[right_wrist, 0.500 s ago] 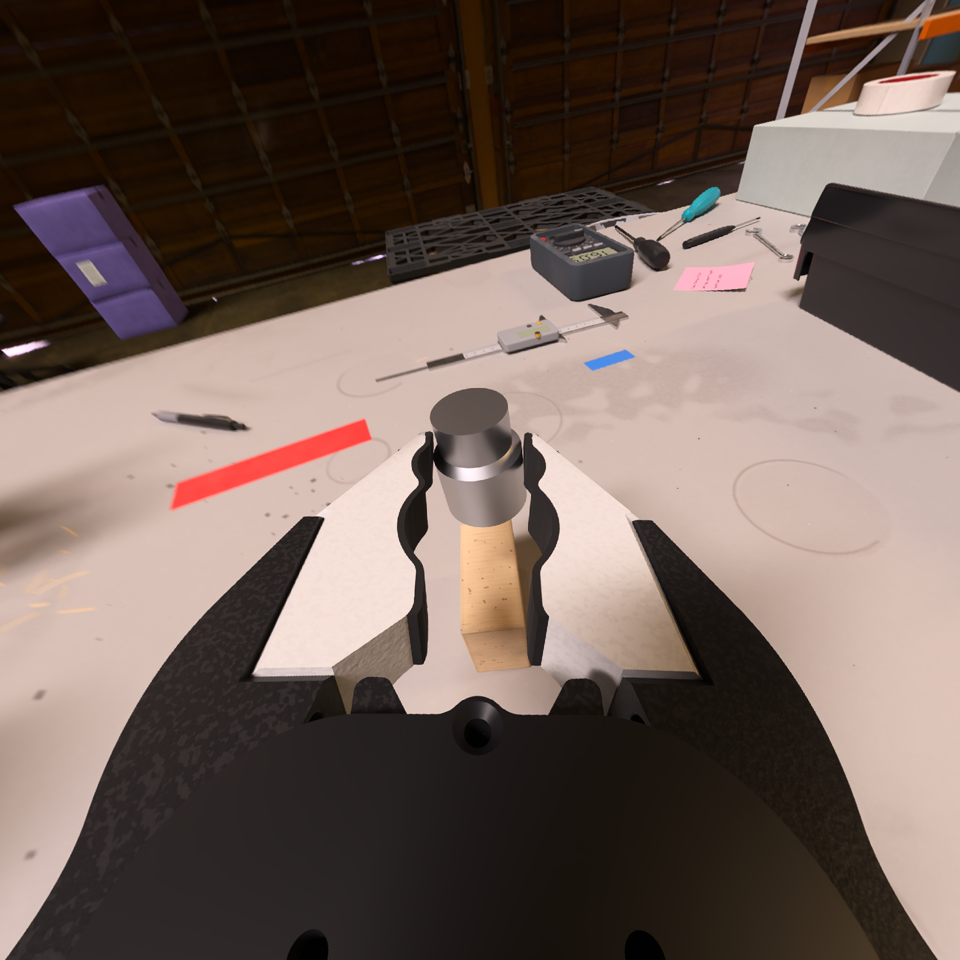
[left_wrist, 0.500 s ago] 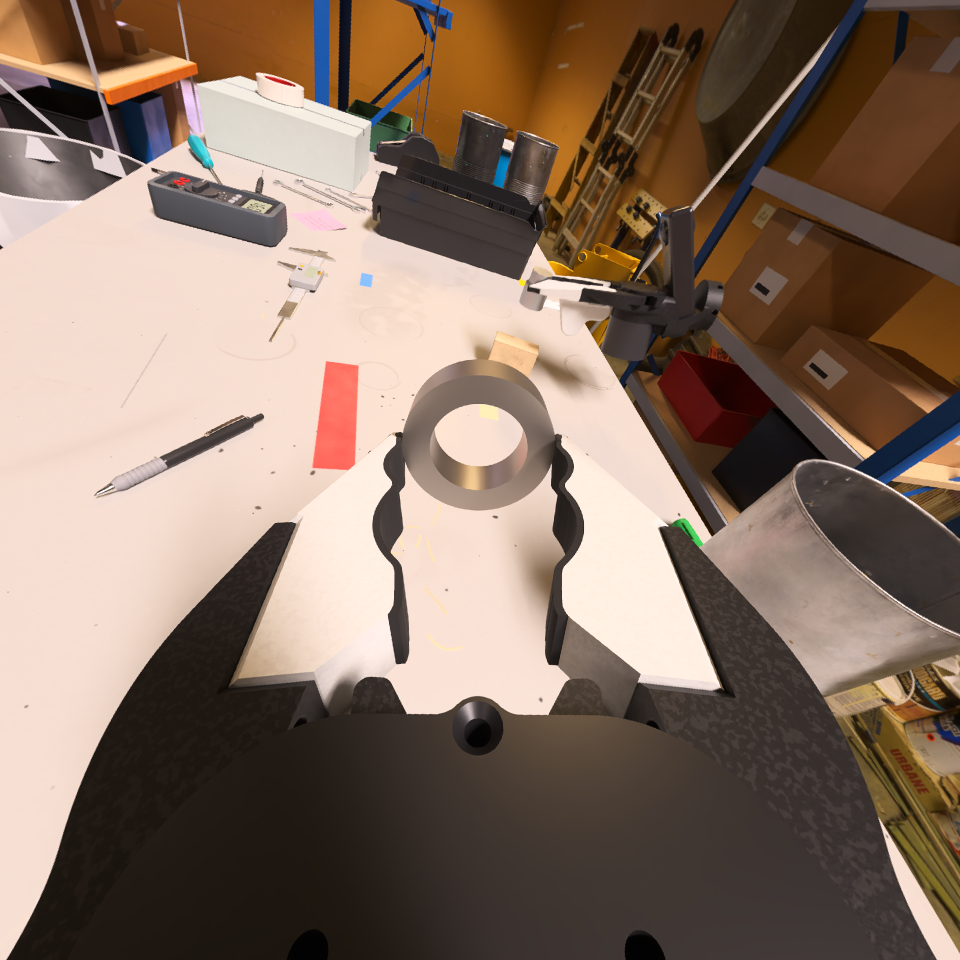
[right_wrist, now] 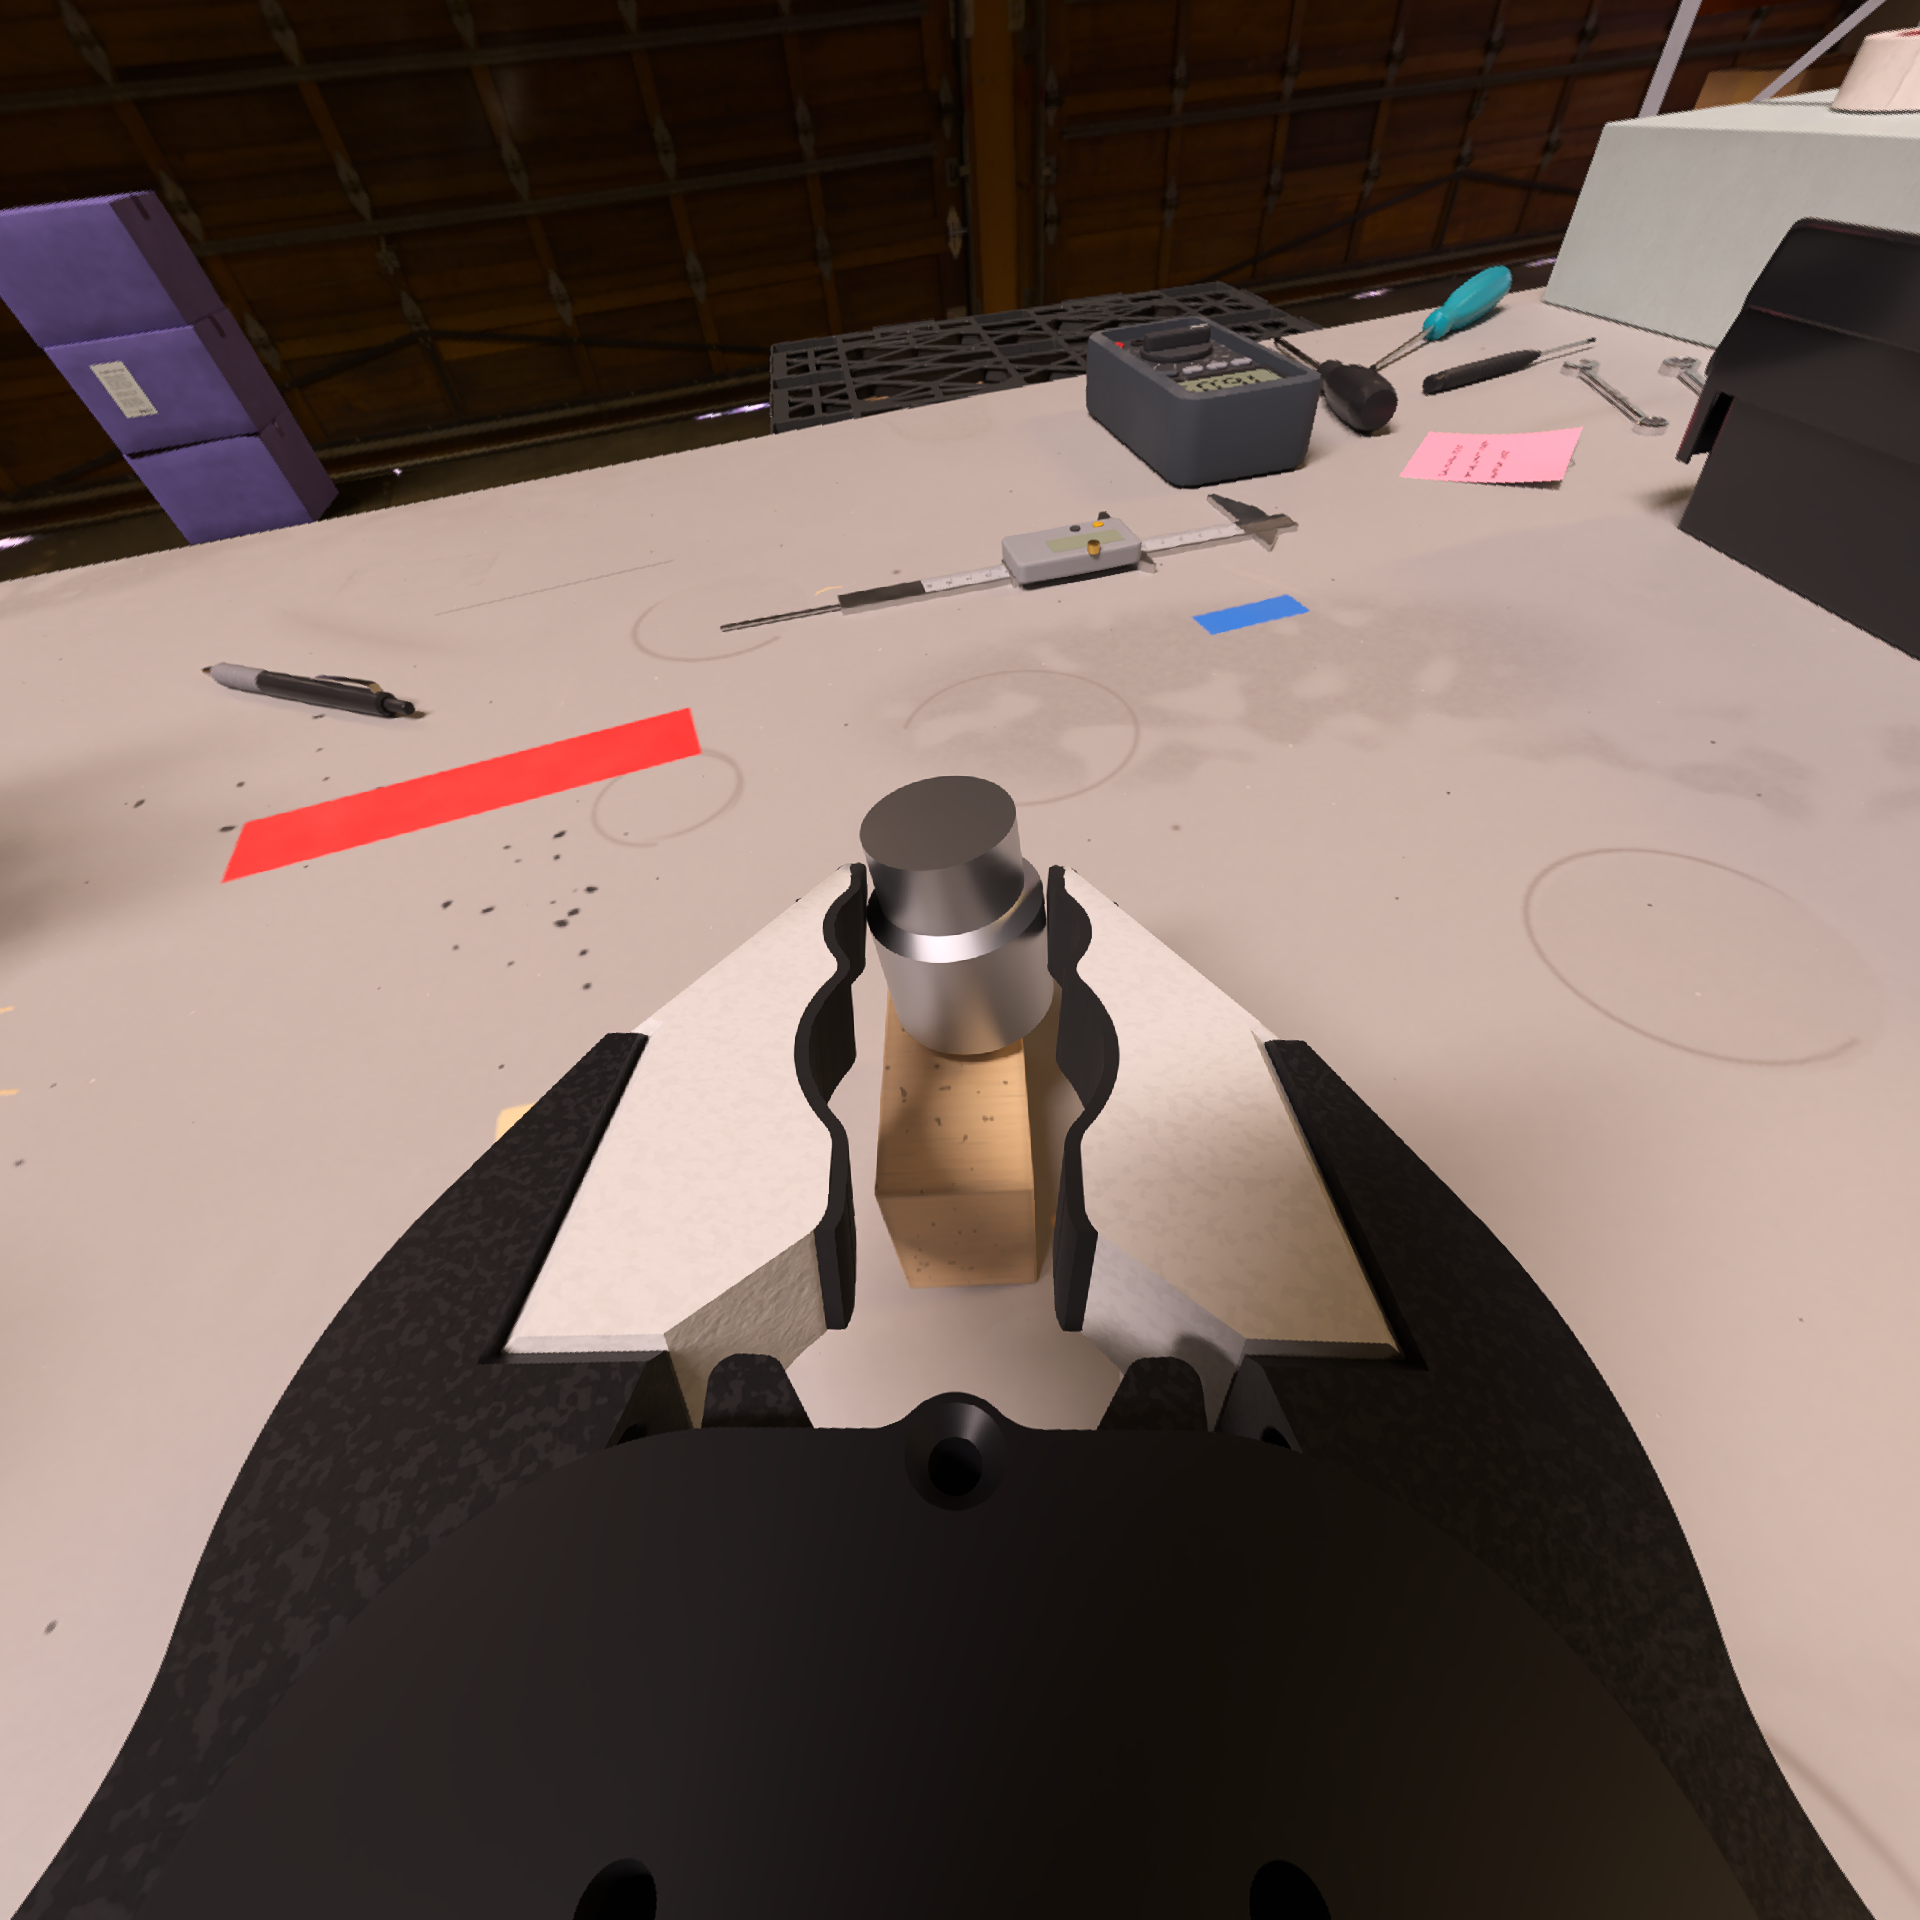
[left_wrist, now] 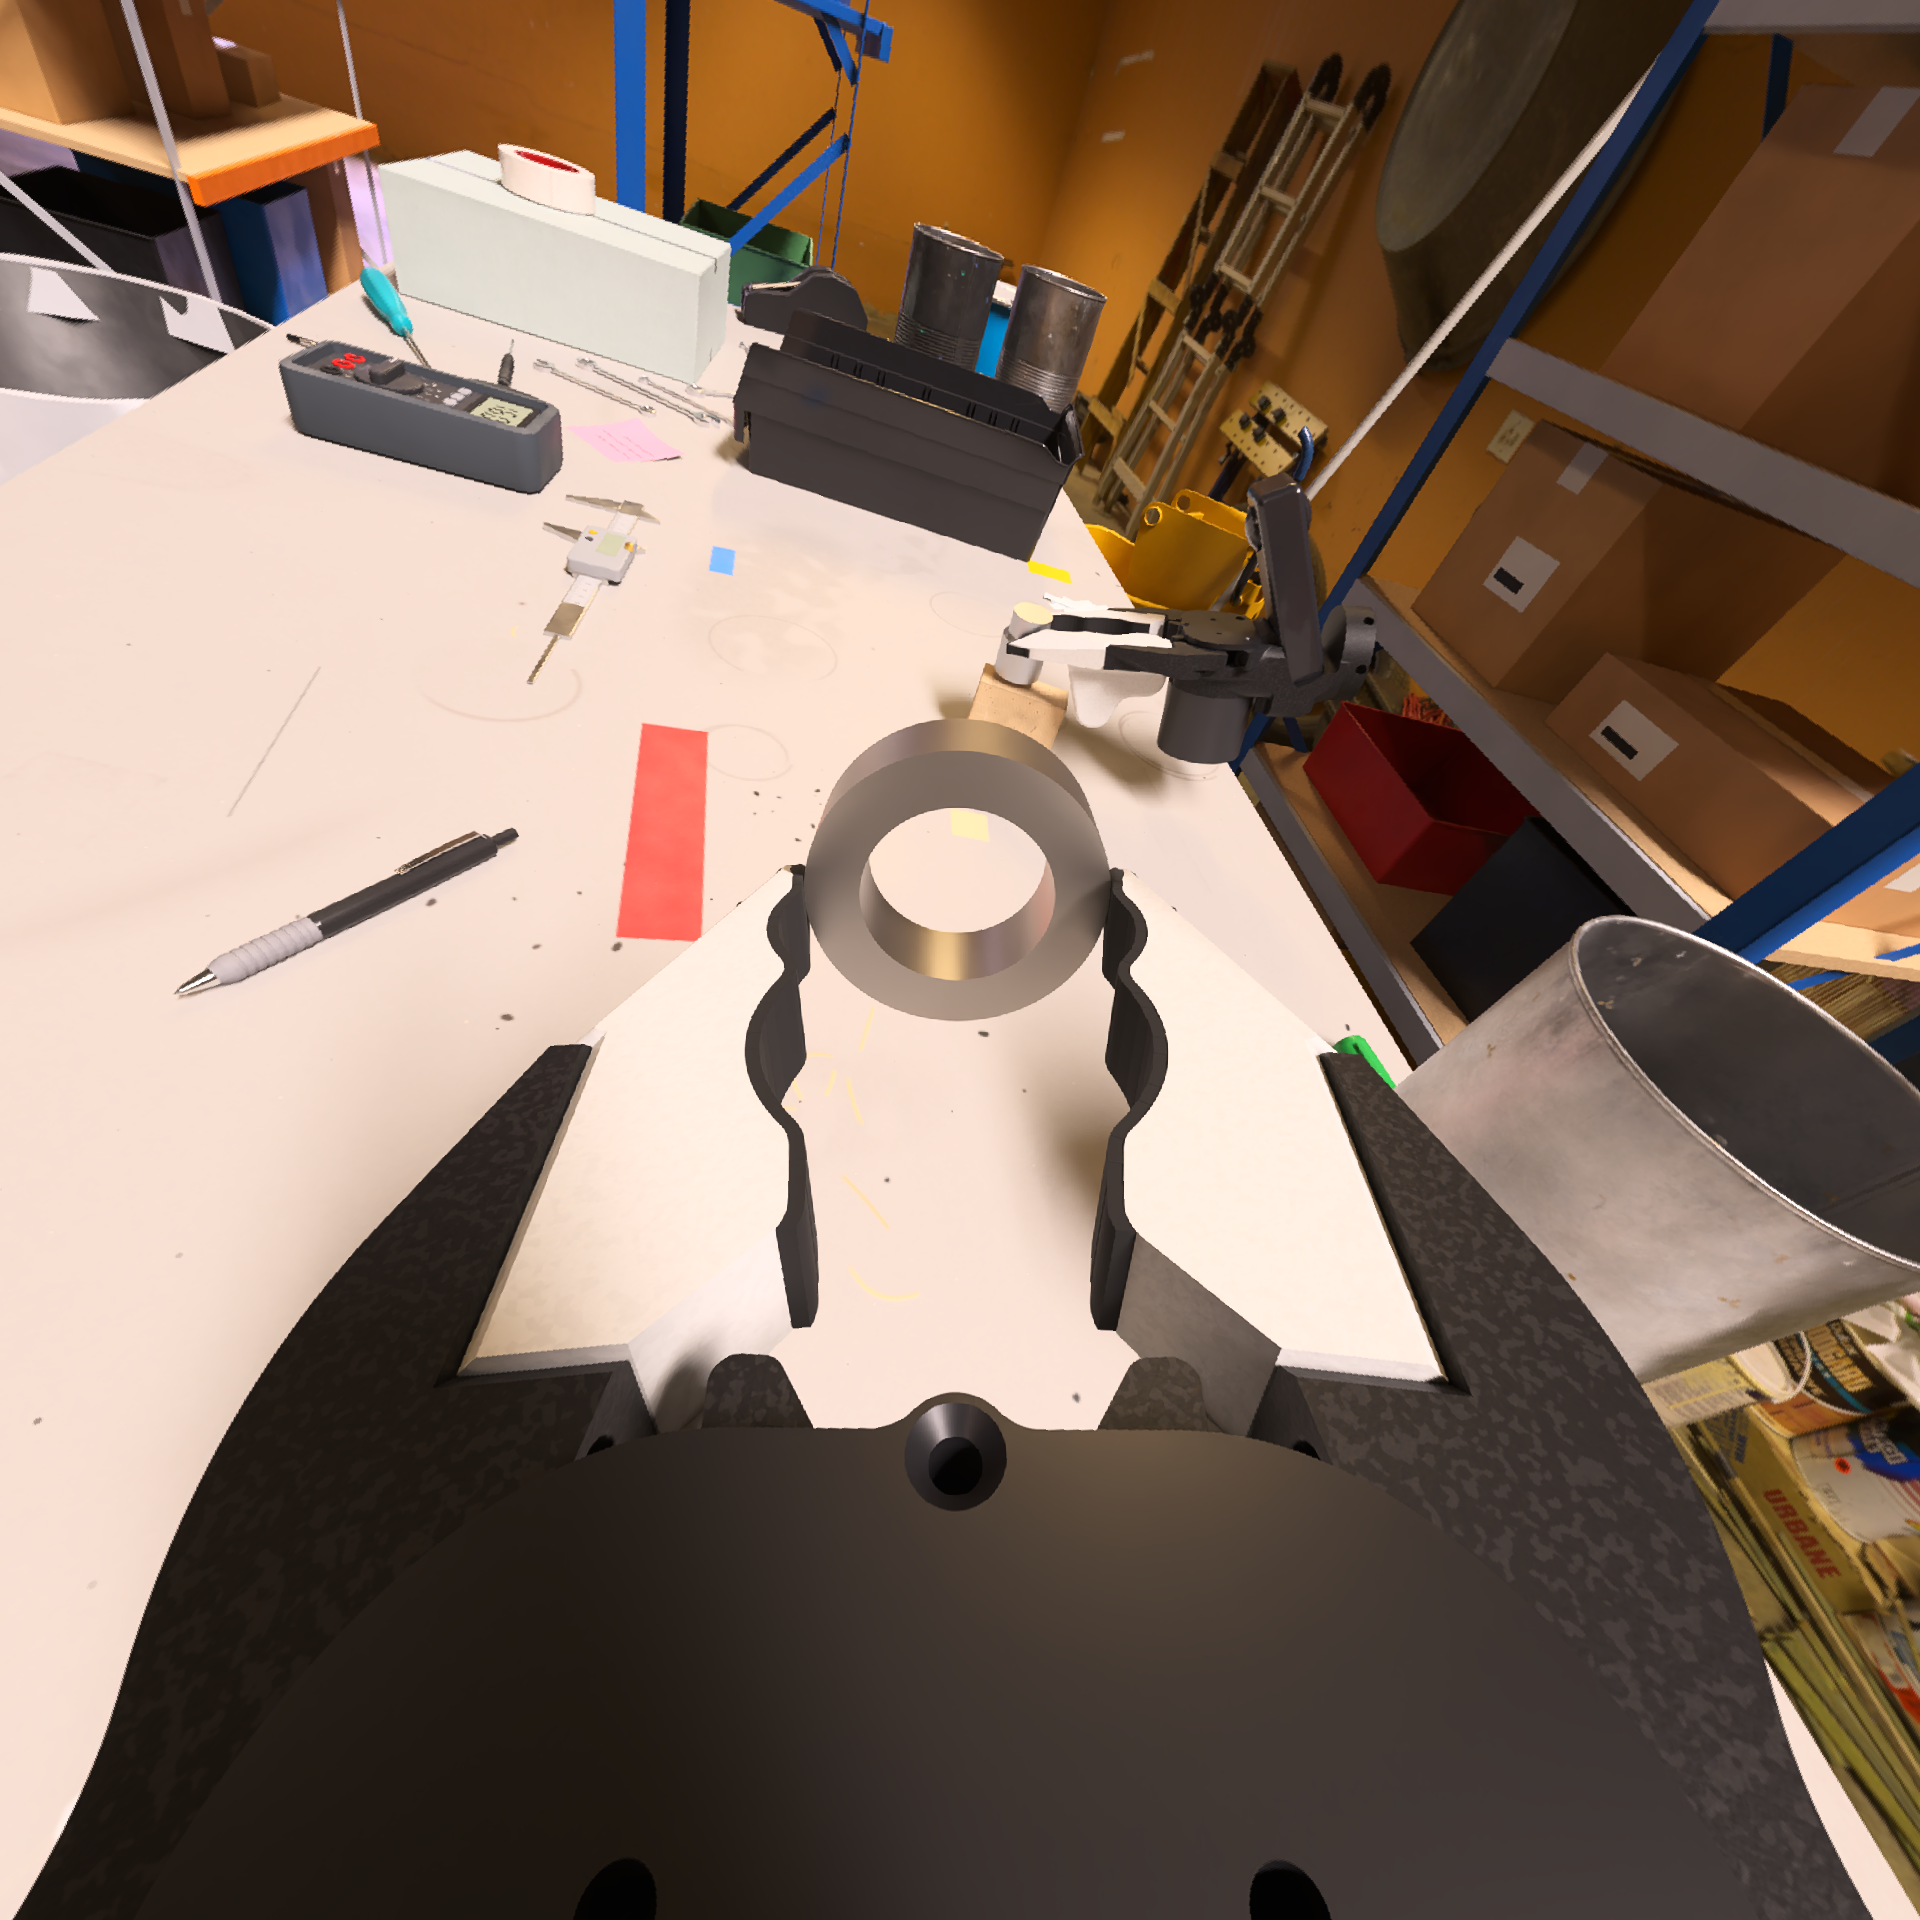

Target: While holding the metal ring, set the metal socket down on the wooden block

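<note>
My left gripper (left_wrist: 956,883) is shut on the metal ring (left_wrist: 951,764) and holds it on edge above the table. My right gripper (right_wrist: 956,883) is shut on the metal socket (right_wrist: 951,935), a stepped steel cylinder held upright. The wooden block (right_wrist: 956,1164) lies between my right fingers, under the socket. The socket's base is at the block's top face, over its far end; I cannot tell if they touch. In the left wrist view the right gripper (left_wrist: 1023,639), socket (left_wrist: 1023,655) and block (left_wrist: 1023,712) show beyond the ring, near the table's right edge.
On the table lie a red tape strip (left_wrist: 665,831), a pen (left_wrist: 343,909), a caliper (right_wrist: 1070,551), a grey meter (right_wrist: 1200,405) and a black bin (left_wrist: 904,436). A metal bucket (left_wrist: 1683,1143) stands off the right edge beside my left gripper.
My right gripper has come down with the socket, from above the block to its top face. My left gripper and the ring have barely moved.
</note>
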